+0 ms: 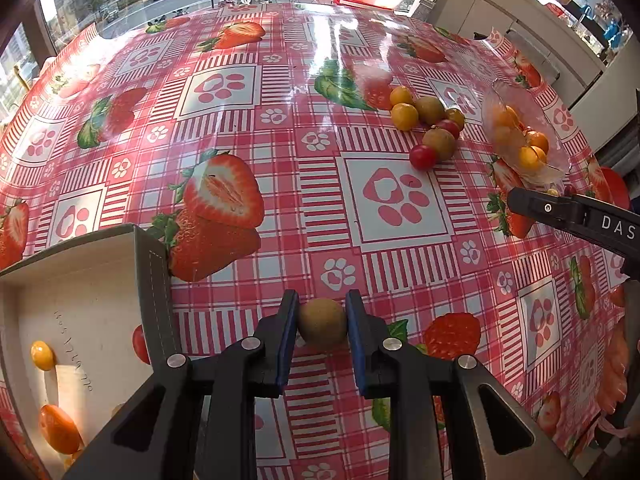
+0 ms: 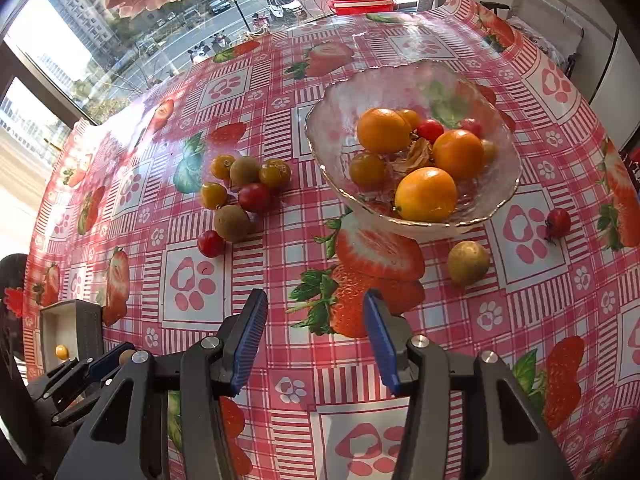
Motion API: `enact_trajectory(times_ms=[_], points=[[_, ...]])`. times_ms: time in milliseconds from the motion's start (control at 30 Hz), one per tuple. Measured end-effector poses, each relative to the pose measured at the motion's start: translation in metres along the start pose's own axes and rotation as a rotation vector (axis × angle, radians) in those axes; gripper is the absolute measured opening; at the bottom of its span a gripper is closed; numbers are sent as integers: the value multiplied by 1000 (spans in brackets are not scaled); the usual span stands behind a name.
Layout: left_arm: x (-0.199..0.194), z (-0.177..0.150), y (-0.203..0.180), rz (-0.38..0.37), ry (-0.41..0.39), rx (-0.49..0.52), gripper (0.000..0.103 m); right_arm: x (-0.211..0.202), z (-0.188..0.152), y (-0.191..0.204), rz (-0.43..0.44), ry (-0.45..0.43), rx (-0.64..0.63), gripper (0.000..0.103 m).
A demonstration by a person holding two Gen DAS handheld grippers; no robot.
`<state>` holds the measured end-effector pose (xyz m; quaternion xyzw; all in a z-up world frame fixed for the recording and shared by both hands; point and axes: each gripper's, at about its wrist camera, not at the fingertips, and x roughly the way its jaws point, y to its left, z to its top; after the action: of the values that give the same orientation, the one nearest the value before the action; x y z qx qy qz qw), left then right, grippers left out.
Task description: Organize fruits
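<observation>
A brown round fruit is clamped between the pads of the left gripper, just beside the open box. The right gripper is held wide open and empty, short of the glass bowl of fruit.

The right tongs stand open over the table, blue pads apart, nothing between them. Ahead to the right sits a glass bowl holding oranges, small yellow and red tomatoes and a dry husk. Left of the bowl lies a cluster of fruit, touching one another. A brown fruit and a red tomato lie near the bowl's front. At far left the left tongs pinch a brown fruit beside a box.
</observation>
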<state>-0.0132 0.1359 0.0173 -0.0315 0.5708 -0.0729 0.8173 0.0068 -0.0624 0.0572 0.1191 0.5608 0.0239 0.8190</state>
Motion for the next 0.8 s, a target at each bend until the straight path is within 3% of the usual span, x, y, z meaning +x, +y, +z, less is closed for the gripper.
enact_trajectory(times_ms=[133, 600, 800], points=[[0, 0, 1, -3, -2, -1, 25, -12, -7, -29, -1, -8, 110, 54], [1, 0, -2, 7, -2, 14, 25, -45, -41, -103, -164, -6, 188, 54], [2, 0, -5, 21, 2, 33, 25, -38, -27, -128, -211, -14, 217, 54]])
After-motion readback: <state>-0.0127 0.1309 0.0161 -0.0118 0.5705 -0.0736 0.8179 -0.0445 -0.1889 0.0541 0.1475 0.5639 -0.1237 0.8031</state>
